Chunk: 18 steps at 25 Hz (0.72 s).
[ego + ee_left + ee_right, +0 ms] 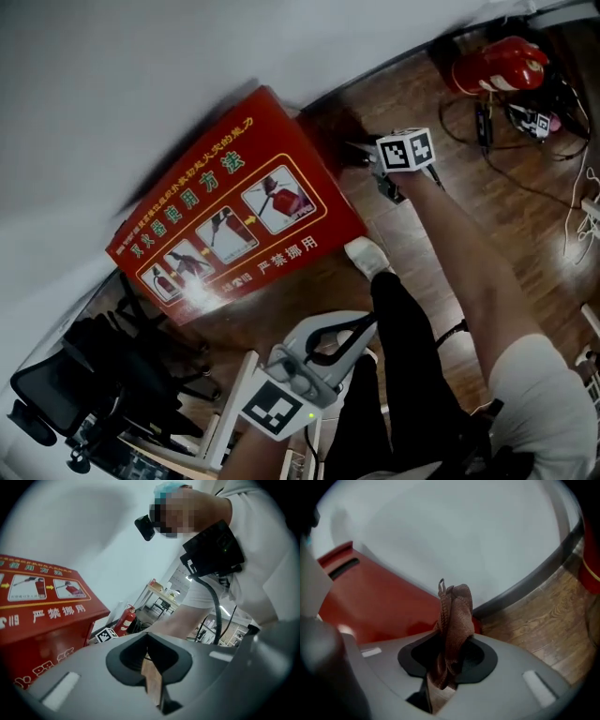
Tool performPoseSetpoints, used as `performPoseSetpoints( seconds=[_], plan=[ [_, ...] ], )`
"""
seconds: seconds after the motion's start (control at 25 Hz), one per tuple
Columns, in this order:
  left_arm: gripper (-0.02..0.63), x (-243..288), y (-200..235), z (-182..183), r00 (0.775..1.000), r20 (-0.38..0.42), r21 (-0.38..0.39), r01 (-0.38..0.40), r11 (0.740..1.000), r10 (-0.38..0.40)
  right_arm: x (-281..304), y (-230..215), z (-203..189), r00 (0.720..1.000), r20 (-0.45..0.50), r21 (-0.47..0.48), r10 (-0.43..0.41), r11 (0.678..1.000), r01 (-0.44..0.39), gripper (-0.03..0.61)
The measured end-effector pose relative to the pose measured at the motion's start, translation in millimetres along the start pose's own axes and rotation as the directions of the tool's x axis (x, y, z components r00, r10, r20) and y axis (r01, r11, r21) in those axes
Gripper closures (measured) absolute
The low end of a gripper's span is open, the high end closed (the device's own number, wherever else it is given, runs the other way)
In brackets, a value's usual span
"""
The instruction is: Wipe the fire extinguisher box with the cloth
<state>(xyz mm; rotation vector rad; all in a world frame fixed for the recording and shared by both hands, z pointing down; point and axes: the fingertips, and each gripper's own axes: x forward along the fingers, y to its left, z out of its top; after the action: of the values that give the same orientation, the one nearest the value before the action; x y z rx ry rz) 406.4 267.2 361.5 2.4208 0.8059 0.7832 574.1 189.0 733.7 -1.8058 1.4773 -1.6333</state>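
Cloth (pixel 454 616), clamped in right hand-held gripper (pixel 446 665) — fire extinguisher box (pixel 379 604) just beyond

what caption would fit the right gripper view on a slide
Right gripper shut on a brown cloth, with the red box and white wall ahead.

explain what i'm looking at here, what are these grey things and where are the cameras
No robot here: a person holds a two-jaw gripper in each hand. The head view looks down from a camera on the person's head; the other two views come from a camera on each gripper, looking along its jaws. On the wooden floor, against the white wall, stands the red fire extinguisher box, with a fire extinguisher further along. The right gripper is shut on a brown cloth, near the box. The left gripper has its jaws together and holds nothing.
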Motion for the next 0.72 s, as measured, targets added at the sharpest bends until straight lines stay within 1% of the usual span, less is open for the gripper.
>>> performPoseSetpoints(
  seconds=[0.08, 0.12, 0.16, 0.24, 0.32, 0.44, 0.52, 0.6, 0.72],
  plan=[
    [0.614, 3, 8, -13, 1.000, -0.006, 0.013, -0.011, 1.000, 0.011, 7, -19, -13, 0.995, -0.051, -0.051, -0.083, 0.995, 0.081, 0.477],
    [0.614, 2, 12, -18, 1.000, -0.002, 0.020, -0.023, 1.000, 0.023, 6, -25, -16, 0.992, -0.057, -0.068, -0.111, 0.992, 0.107, 0.477],
    [0.614, 0, 16, -20, 0.999, 0.009, 0.023, -0.038, 0.999, 0.038, 3, -26, -17, 0.991, -0.046, -0.076, -0.122, 0.990, 0.118, 0.477],
    [0.614, -9, 21, -19, 0.996, 0.045, 0.016, -0.075, 0.997, 0.075, -10, -13, -13, 0.995, 0.000, -0.094, -0.096, 0.991, 0.095, 0.477],
    [0.614, -21, 21, -15, 0.991, 0.084, 0.015, -0.108, 0.994, 0.106, -34, 13, -11, 0.998, 0.042, -0.125, -0.053, 0.990, 0.058, 0.477],
    [0.614, -45, 15, -12, 0.982, 0.120, 0.035, -0.151, 0.988, 0.146, -83, 61, -17, 0.998, 0.067, -0.213, -0.019, 0.977, 0.033, 0.477],
    [0.614, -62, 11, -9, 0.973, 0.154, 0.050, -0.183, 0.982, 0.174, -113, 98, -27, 0.999, 0.051, -0.322, -0.013, 0.946, 0.029, 0.477],
    [0.614, -80, 5, -6, 0.961, 0.196, 0.065, -0.210, 0.976, 0.194, -137, 142, -37, 0.999, 0.034, -0.429, 0.010, 0.903, 0.006, 0.477],
    [0.614, -105, -5, -4, 0.941, 0.252, 0.082, -0.253, 0.964, 0.225, -156, 212, -44, 0.997, 0.026, -0.531, 0.067, 0.846, -0.043, 0.477]
  ],
)
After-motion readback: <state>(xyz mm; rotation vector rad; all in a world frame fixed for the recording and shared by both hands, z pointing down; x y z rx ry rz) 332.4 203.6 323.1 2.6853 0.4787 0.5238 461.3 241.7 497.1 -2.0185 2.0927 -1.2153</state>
